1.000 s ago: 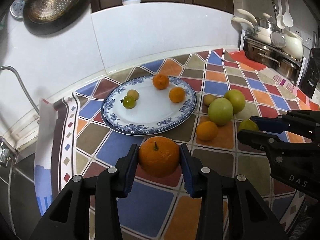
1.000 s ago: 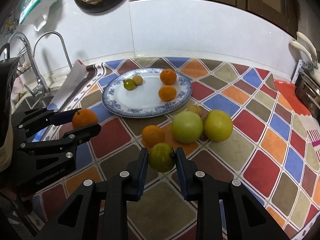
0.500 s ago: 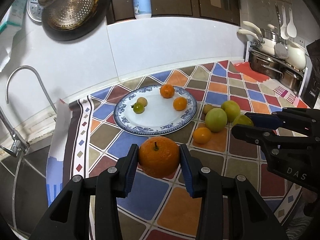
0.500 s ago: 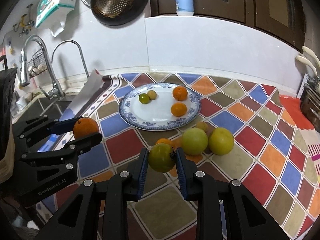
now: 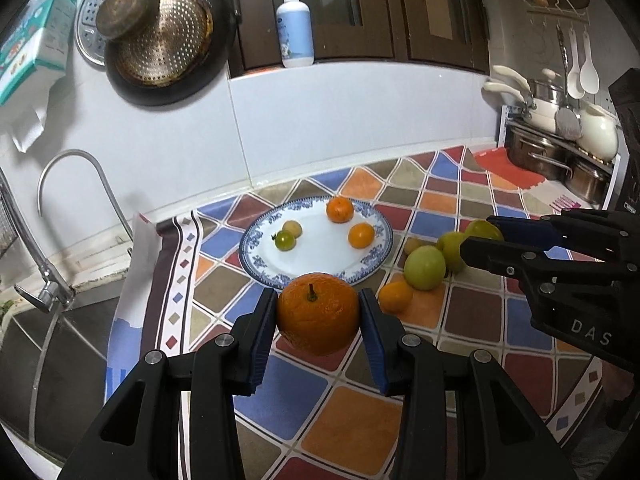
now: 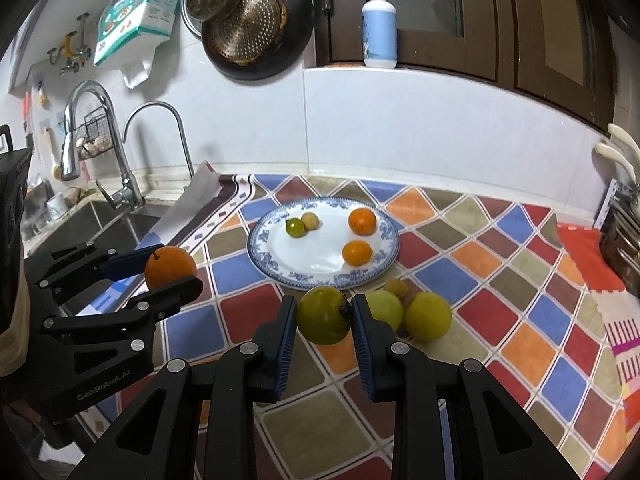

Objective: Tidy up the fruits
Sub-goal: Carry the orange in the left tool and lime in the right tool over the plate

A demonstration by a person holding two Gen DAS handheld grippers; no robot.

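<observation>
My left gripper (image 5: 319, 314) is shut on a large orange (image 5: 318, 312) and holds it in the air, near side of the blue-rimmed white plate (image 5: 280, 272). My right gripper (image 6: 324, 316) is shut on a yellow-green fruit (image 6: 323, 314), also lifted, in front of the plate (image 6: 272, 256). The plate holds two small oranges (image 6: 362, 221), a green fruit (image 6: 295, 227) and a small yellow one (image 6: 310, 221). Two green-yellow fruits (image 5: 425, 267), a small orange (image 5: 395, 297) and a small brownish fruit (image 5: 412, 245) lie on the cloth right of the plate.
A colourful checked cloth (image 6: 500, 280) covers the counter. A sink (image 6: 100, 224) with taps lies to the left. Pots and utensils (image 5: 560, 136) stand at the far right. Pans hang on the wall (image 6: 248, 20), and a soap bottle (image 6: 379, 24) stands on the ledge.
Both grippers have risen and pulled back from the counter with their fruits still held. The plate and loose fruits look smaller and farther away.
</observation>
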